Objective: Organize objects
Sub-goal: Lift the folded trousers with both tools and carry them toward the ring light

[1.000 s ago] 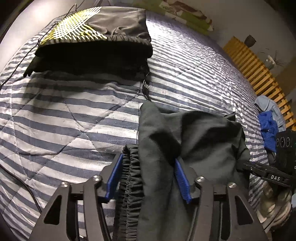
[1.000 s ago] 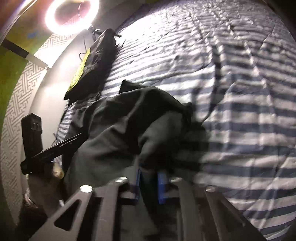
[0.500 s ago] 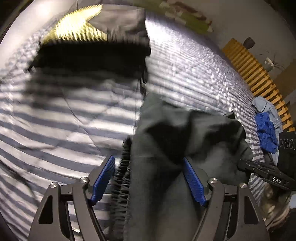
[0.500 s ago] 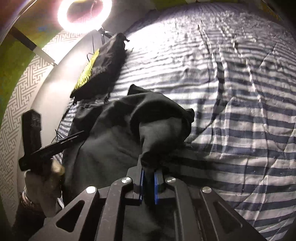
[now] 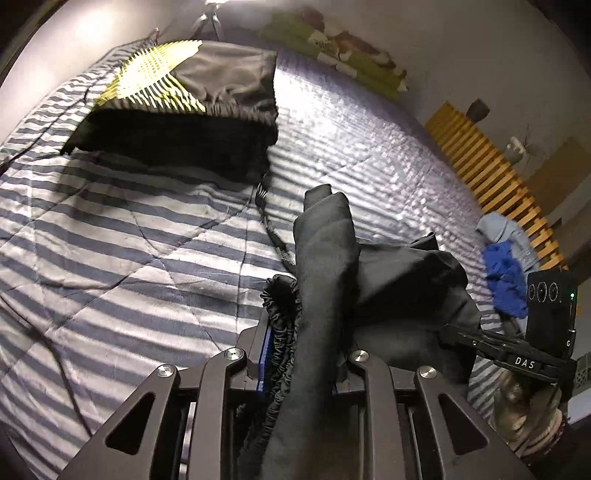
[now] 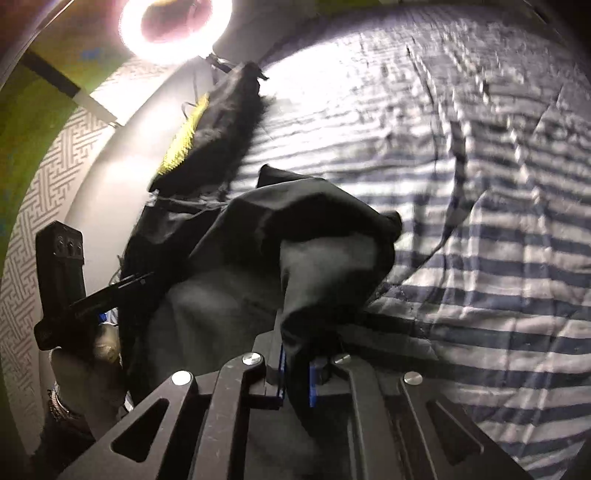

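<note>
I count two dark garments on the bed (image 5: 155, 258). One is the dark grey garment (image 5: 325, 266) that I hold in both claws. The other is a folded black garment with a yellow woven pattern (image 5: 177, 107), lying flat on the striped quilt well beyond mine, towards the head of the bed.

My left claw (image 5: 299, 354) has just been closing, and its blue pads now pinch a bunched fold of the dark grey garment, with the gathered elastic waistband (image 5: 280, 314) squeezed in on the left side. My right claw (image 6: 297, 373) stands almost fully closed on another fold of the same cloth, the fabric rising up out of the narrow gap between its pads. The garment hangs between the two claws, draped in a heap over the quilt just in front of them.

At the far edge of the bed in the left view I count one small heap of blue and pale grey cloth (image 5: 506, 273); how many pieces it holds I cannot tell. One ring light (image 6: 173, 29) glares at the top of the right view.

Most of the pads are buried under cloth. The lower part of the grey garment is cut off by the frame, so its shape stays unclear. A thin dark cord (image 5: 269, 221) runs from the black garment towards mine; where it ends is hidden.
</note>
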Available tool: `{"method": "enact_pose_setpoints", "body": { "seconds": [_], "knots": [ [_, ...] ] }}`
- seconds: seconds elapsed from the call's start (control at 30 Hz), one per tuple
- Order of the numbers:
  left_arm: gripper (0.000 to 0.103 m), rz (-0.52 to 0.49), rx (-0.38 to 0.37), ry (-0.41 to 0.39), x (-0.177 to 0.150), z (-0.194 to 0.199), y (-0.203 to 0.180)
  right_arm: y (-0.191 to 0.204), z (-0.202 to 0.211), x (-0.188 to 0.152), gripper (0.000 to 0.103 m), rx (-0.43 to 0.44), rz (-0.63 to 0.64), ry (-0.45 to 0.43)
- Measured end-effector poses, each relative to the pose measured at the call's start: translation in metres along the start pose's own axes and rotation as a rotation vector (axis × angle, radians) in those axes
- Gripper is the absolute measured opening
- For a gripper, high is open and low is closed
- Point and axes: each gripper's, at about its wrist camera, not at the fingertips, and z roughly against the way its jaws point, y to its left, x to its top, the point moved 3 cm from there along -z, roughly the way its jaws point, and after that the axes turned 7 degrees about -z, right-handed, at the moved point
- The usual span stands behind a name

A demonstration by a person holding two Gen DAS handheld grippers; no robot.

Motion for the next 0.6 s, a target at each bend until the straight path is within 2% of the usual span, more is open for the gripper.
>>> {"method": "enact_pose_setpoints", "body": {
  "seconds": [0.23,0.43,0.6],
  "knots": [
    [0.022,-0.047,0.014,-0.123,-0.008,0.066,-0.024,0.033,0.054,-0.011,0.007,0.016,0.116,-0.098],
    [0.022,0.012,-0.034,-0.202,-0.014,0.117,-0.030,0.065,0.097,-0.024,0.007,0.030,0.202,-0.179],
    [0.022,0.006,-0.034,-0.270,-0.012,0.158,-0.041,0.093,0.126,-0.028,0.007,0.032,0.258,-0.238]
  ]
}}
